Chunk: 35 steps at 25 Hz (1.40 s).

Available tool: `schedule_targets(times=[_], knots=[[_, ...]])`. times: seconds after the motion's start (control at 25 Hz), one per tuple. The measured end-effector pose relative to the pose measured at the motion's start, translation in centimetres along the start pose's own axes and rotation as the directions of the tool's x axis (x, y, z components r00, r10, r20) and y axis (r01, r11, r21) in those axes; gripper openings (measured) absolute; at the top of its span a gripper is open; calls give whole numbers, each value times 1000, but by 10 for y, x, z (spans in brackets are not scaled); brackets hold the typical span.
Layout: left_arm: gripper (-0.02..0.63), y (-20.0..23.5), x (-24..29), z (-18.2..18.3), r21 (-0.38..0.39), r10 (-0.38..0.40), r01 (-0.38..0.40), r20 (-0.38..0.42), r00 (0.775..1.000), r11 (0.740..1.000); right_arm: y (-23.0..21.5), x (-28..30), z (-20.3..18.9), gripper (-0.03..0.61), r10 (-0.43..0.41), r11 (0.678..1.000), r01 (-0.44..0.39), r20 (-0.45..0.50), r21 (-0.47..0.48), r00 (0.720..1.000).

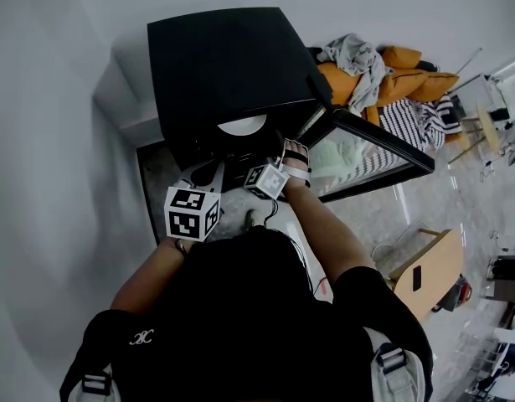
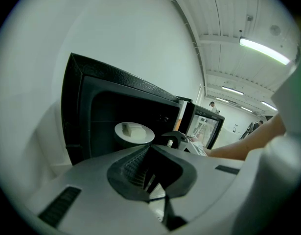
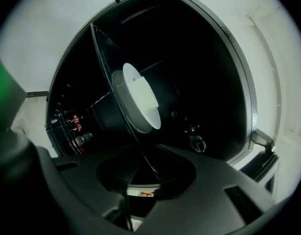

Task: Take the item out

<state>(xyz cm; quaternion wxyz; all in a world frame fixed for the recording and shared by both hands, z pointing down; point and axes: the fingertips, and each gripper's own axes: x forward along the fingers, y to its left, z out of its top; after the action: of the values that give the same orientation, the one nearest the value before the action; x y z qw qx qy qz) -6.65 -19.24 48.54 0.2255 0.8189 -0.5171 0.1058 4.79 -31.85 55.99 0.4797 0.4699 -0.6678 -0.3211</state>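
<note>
A black microwave (image 1: 224, 65) stands with its door (image 1: 374, 153) swung open to the right. Inside, a white dish (image 1: 242, 126) holding a pale block (image 2: 133, 129) rests on a glass turntable (image 3: 104, 62). My right gripper (image 3: 150, 173) reaches into the cavity and is shut on the turntable's near rim, which runs edge-on into the jaws, with the dish (image 3: 138, 102) just beyond. The left gripper (image 2: 150, 181) hovers outside the microwave's front left, its jaws together on nothing. From there the dish (image 2: 134, 132) and the right gripper (image 2: 182, 141) show ahead.
The microwave sits on a white surface (image 1: 131, 82) against a white wall. Clothes are piled on orange seating (image 1: 383, 74) to the right, beyond the open door. A wooden chair (image 1: 433, 266) stands on the floor at the right.
</note>
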Motion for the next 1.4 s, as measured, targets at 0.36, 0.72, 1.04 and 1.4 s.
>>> schedule_targets(times=[0.36, 0.72, 1.04, 1.4], knots=[[9, 4, 17, -9, -34, 19, -21, -45, 999, 999, 6, -8, -9, 91, 0, 1000, 0, -5, 5, 1000], [9, 3, 27, -7, -40, -10, 8, -56, 998, 999, 17, -8, -11, 118, 102, 986, -110, 64, 122, 993], [9, 5, 28, -6, -49, -10, 8, -46, 999, 999, 10, -42, -20, 202, 81, 978, -98, 95, 187, 992], [9, 10, 26, -11, -66, -15, 12, -52, 999, 998, -42, -66, 3, 201, 149, 413, -304, 266, 858, 953]])
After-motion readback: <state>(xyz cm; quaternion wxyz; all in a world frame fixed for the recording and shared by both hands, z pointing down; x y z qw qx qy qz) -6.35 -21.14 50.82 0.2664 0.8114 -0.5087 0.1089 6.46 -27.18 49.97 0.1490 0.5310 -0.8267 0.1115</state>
